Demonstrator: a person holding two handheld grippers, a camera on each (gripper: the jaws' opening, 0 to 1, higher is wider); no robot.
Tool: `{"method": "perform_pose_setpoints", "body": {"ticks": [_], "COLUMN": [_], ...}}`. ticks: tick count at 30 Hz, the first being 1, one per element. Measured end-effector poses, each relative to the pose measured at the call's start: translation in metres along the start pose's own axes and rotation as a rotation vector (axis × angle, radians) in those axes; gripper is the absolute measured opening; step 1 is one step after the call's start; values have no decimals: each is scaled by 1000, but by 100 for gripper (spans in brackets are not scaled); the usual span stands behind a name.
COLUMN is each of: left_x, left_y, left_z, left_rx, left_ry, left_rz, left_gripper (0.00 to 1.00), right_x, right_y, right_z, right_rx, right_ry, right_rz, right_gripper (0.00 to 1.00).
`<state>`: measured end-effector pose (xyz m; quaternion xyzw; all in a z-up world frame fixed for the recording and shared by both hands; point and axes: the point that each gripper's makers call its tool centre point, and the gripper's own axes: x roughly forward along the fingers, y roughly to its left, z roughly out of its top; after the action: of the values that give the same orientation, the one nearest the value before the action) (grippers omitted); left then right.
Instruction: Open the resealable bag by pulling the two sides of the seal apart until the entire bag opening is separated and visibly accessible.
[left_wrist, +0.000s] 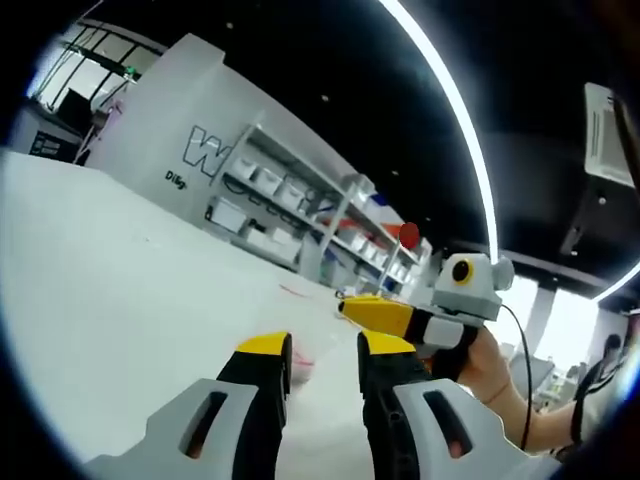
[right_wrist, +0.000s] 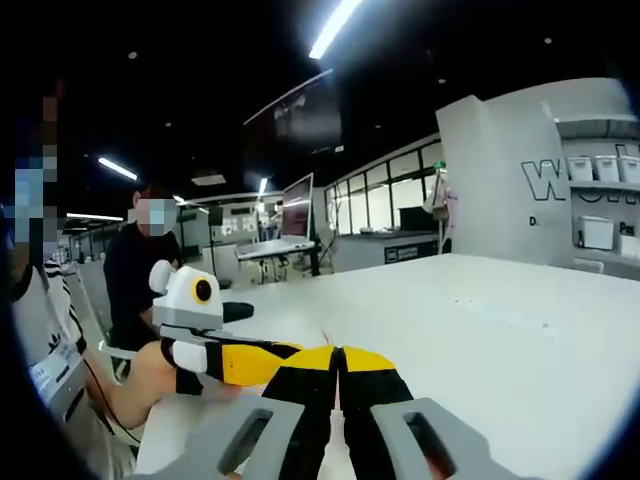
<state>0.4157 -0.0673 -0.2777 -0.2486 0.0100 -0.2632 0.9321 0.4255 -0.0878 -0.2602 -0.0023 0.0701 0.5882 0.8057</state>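
White tabletop (left_wrist: 110, 300) stretches ahead of my left gripper (left_wrist: 325, 350), whose yellow-tipped black jaws stand apart with a clear gap between them. Just beyond that gap, slightly toward the left jaw, lies the resealable bag (left_wrist: 305, 362), a thin clear sheet with a faint pink-red edge, flat on the table; I cannot tell whether either jaw touches it or whether its seal is parted. To the right of my left gripper and a little farther out, the right gripper (left_wrist: 345, 305) comes in, its yellow jaws pointing left over the table, held by a hand (left_wrist: 488, 365).

From the right gripper view, my right gripper (right_wrist: 338, 352) has its jaws pressed together, tips meeting with no gap; a thin reddish line (right_wrist: 325, 338) shows on the table just past the tips, and I cannot tell whether anything is pinched between them. The left gripper (right_wrist: 285, 350) reaches in from the left, its yellow jaws just beside my right gripper's tips, with a hand (right_wrist: 150, 375) behind it.

Beyond the table, ahead of the left gripper, stand grey shelves (left_wrist: 300, 215) with white bins. To the left of the right gripper, a person in black (right_wrist: 135, 275) sits near desks with a monitor (right_wrist: 298, 208).
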Motion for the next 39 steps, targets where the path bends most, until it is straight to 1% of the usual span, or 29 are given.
{"method": "perform_pose_setpoints", "body": {"ticks": [4, 8, 20, 26, 28, 32, 34, 36, 39], "left_x": [1, 2, 3, 4, 3, 3, 3, 3, 3], "left_y": [1, -1, 0, 1, 1, 3, 3, 3, 3], "left_z": [1, 3, 6, 6, 7, 7, 7, 7, 7], "left_rx": [0, -32, -79, -88, -104, -101, -122, -145, -146], "left_ry": [-2, -12, -25, -27, -32, -34, -35, -38, -37], "left_rz": [4, -7, -20, -22, -29, -22, -29, -38, -39], "left_gripper": [27, 27, 26, 24, 24, 23, 23, 23, 22], "right_x": [0, 0, 0, 1, 1, 1, 1, 1, 2], "right_y": [0, -1, 1, 3, 5, 8, 9, 9, 10], "right_z": [0, 1, 2, 1, 1, 0, 0, -1, -2], "right_rx": [5, 9, 24, 26, 31, 40, 43, 52, 86], "right_ry": [-2, -3, -7, -3, -1, 4, 4, 4, 5], "right_rz": [2, 4, 18, 26, 32, 45, 50, 56, 77], "right_gripper": [0, 0, 0, 0, 0, 0, 0, 0, 0]}}
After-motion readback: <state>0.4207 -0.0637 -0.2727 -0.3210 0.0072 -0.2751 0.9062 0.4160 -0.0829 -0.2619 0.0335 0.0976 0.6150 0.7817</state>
